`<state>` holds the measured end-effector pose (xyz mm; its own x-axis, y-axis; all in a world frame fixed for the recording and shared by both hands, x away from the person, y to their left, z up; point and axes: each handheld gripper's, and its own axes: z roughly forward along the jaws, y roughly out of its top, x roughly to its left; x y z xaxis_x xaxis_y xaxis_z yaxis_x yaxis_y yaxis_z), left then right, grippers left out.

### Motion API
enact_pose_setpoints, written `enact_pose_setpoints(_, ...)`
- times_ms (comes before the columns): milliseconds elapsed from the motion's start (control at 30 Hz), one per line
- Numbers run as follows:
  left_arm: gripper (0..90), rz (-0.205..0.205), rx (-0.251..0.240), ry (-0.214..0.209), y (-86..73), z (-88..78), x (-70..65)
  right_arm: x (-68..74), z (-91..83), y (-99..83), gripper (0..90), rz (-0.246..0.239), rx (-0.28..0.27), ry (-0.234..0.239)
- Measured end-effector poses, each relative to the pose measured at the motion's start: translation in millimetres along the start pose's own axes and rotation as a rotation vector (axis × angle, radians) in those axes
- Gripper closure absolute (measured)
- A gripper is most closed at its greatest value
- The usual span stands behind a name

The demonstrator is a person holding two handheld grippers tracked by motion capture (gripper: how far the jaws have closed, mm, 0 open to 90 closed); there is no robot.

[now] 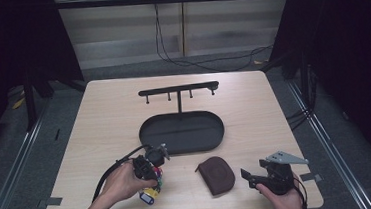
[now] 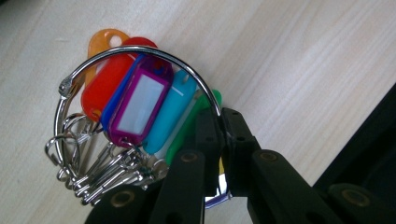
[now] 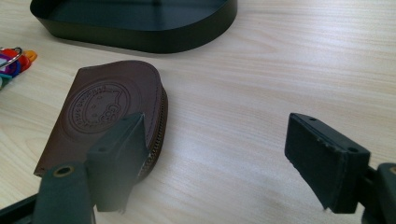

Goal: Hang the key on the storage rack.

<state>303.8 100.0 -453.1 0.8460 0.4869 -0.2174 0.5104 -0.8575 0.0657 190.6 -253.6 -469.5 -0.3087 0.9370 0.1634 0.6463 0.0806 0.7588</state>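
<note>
Left tongs pinch key ring, tags splaying table-ward.

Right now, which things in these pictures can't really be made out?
- Key tags, left gripper view: the lower ends of the green and teal ones sit behind the left gripper, which is closed on the ring.
- Key tags, high view: too small to count, partly behind the hand.
- Brown pouch, right gripper view: its near corner is behind a jaw.
- Black tray, right gripper view: cut off by the top edge.

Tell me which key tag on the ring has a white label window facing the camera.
The purple tag, lying on top between the red tag and the turquoise tag; the others show plain colour.
</note>
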Motion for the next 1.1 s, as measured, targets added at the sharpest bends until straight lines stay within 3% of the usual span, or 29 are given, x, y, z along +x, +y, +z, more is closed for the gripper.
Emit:
enact_pose_setpoints(167, 86.9, 0.013, -0.030, 0.002, -3.7, -6.9, -0.8, 0.1, -0.2, 0.1, 21.3, 0.001, 0.000, 0.005)
enact_pose_setpoints(300, 86.9, 0.031, -0.027, -0.001, -6.2, -12.4, -0.7, 0.6, -0.2, 0.1, 21.5, -0.002, -0.002, 0.004)
enact_pose_setpoints(467, 87.1, 0.015, -0.064, 0.005, -11.5, -25.4, 3.0, 0.4, -0.1, 0.1, 21.6, -0.002, -0.002, 0.006)
enact_pose_setpoints(933, 87.2, -0.001, -0.068, -0.005, -21.2, -45.3, 14.5, 0.0, -0.4, -0.1, 21.5, 0.005, -0.002, 0.008)
enact_pose_setpoints(1000, 87.2, -0.003, -0.060, 0.015, -21.2, -50.0, 15.2, 0.1, -0.2, 0.0, 21.5, 0.007, 0.000, 0.011)
enact_pose_setpoints(1100, 87.2, -0.005, -0.069, 0.013, -21.3, -53.6, 16.8, 0.2, 0.1, -0.2, 21.5, 0.003, 0.002, 0.012)
